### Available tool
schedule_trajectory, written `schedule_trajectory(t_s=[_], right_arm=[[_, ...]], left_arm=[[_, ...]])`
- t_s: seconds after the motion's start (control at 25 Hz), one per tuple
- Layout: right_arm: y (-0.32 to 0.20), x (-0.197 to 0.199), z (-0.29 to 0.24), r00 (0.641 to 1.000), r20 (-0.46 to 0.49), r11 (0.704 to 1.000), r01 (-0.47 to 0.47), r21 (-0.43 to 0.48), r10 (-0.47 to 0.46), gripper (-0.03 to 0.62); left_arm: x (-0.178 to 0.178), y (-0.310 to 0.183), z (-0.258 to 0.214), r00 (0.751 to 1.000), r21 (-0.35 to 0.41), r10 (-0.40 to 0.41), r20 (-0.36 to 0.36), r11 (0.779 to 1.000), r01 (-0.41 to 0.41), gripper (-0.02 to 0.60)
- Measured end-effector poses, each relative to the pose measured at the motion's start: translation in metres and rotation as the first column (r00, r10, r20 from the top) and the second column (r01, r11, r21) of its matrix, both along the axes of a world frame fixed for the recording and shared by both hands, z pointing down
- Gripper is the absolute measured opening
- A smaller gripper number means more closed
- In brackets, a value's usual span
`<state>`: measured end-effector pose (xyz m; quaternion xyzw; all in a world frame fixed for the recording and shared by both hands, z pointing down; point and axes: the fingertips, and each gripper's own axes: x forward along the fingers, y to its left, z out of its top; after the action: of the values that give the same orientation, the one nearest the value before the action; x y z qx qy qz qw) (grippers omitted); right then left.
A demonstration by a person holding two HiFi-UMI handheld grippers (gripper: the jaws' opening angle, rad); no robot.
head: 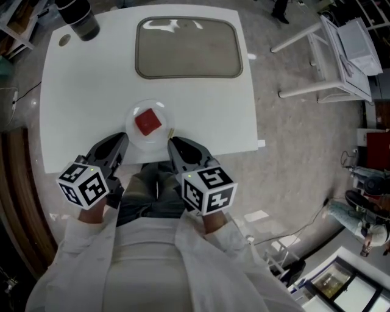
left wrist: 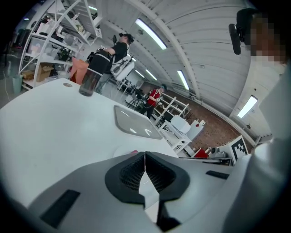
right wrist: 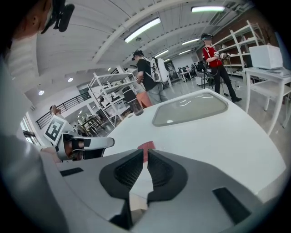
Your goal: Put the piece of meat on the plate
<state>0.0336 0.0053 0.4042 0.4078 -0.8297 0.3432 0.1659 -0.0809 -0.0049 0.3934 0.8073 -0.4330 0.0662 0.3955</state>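
Observation:
A red piece of meat (head: 147,122) lies on a clear round plate (head: 159,141) near the front edge of the white table (head: 91,91). My left gripper (head: 125,138) sits just left of the plate, jaws shut with nothing in them. Just right of the plate my right gripper (head: 171,141) is also shut and empty. In the right gripper view the meat (right wrist: 146,146) peeks out just past the closed jaws (right wrist: 145,154), with the left gripper (right wrist: 102,142) to the left. The left gripper view shows shut jaws (left wrist: 144,154) and a pink sliver of meat (left wrist: 133,152) beyond them.
A large grey tray (head: 189,47) lies at the table's far side. A dark cup (head: 82,18) stands at the far left corner beside a small hole (head: 64,41). A white rack (head: 338,55) stands on the floor to the right. People stand in the background.

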Motion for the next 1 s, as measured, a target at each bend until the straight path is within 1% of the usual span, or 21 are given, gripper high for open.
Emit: schedule_trajectory(t_s=[0.2, 0.36, 0.52, 0.64, 0.72, 0.84, 0.88, 1.0], right_arm=[[0.001, 0.002, 0.018, 1.000, 0.021, 0.999, -0.007, -0.049, 0.008, 0.017], [0.000, 0.001, 0.034, 0.998, 0.061, 0.993, -0.020, -0.112, 0.027, 0.017], [-0.006, 0.009, 0.046, 0.997, 0.025, 0.989, -0.067, -0.129, 0.071, 0.018], [-0.011, 0.013, 0.052, 0.996, 0.011, 0.987, -0.086, -0.135, 0.089, 0.025], [-0.014, 0.014, 0.056, 0.995, 0.011, 0.984, -0.098, -0.147, 0.101, 0.084], [-0.017, 0.016, 0.060, 0.993, -0.002, 0.980, -0.114, -0.165, 0.115, 0.091], [-0.019, 0.017, 0.061, 0.993, -0.010, 0.979, -0.118, -0.169, 0.118, 0.091], [-0.022, 0.018, 0.066, 0.992, -0.034, 0.975, -0.130, -0.179, 0.125, 0.095]], left_arm=[[-0.010, -0.003, 0.021, 0.998, -0.038, -0.051, 0.037, 0.998, 0.052, 0.012], [-0.009, -0.002, 0.037, 0.996, -0.084, -0.079, 0.032, 0.993, 0.081, 0.012], [-0.005, 0.001, 0.048, 0.995, -0.135, -0.096, 0.012, 0.986, 0.096, 0.012], [-0.007, 0.000, 0.057, 0.994, -0.162, -0.101, 0.029, 0.981, 0.105, 0.014], [-0.012, -0.002, 0.061, 0.992, -0.170, -0.119, 0.044, 0.978, 0.124, 0.014], [-0.019, -0.005, 0.066, 0.988, -0.188, -0.140, 0.065, 0.971, 0.149, 0.015], [-0.020, -0.005, 0.068, 0.988, -0.196, -0.140, 0.069, 0.969, 0.151, 0.022], [-0.019, -0.007, 0.074, 0.989, -0.221, -0.127, 0.076, 0.965, 0.141, 0.071]])
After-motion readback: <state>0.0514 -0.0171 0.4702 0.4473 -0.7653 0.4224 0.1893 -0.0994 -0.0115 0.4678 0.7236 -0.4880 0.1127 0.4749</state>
